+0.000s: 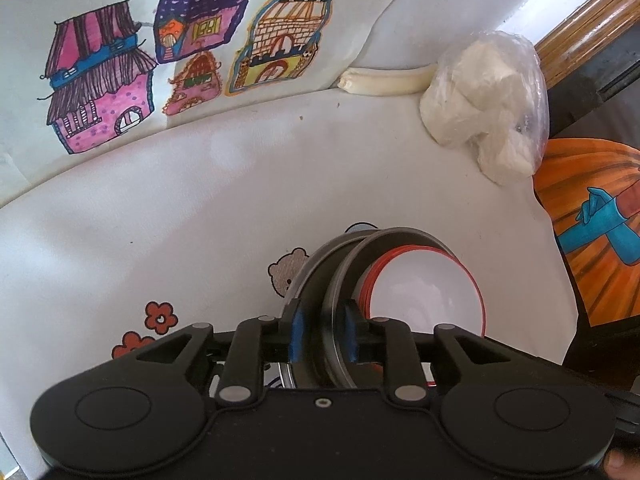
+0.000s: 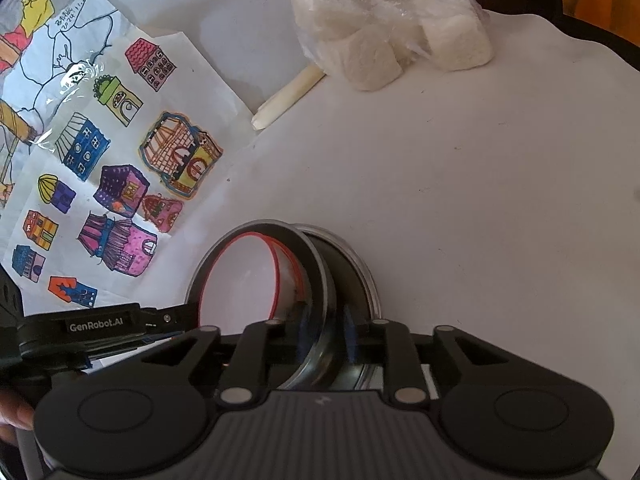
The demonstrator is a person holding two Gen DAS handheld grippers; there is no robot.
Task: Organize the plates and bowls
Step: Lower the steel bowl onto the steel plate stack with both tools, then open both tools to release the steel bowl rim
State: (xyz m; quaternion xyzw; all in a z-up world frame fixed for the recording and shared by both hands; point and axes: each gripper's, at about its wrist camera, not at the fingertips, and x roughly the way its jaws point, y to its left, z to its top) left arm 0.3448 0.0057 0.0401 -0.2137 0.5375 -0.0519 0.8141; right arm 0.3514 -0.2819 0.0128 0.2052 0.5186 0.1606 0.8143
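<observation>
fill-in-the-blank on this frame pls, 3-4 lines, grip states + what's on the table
1. Each gripper, left gripper and right gripper, is shut on the rim of the ____ bowl.
2. The plate inside that bowl has a ____ rim.
3. The plastic bag holds ____ blocks.
4. The drawings on the table show colourful ____.

Missing words: black; red; white; houses

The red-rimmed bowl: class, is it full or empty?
Empty. The red-rimmed bowl shows only a bare white inside in both wrist views.
</observation>
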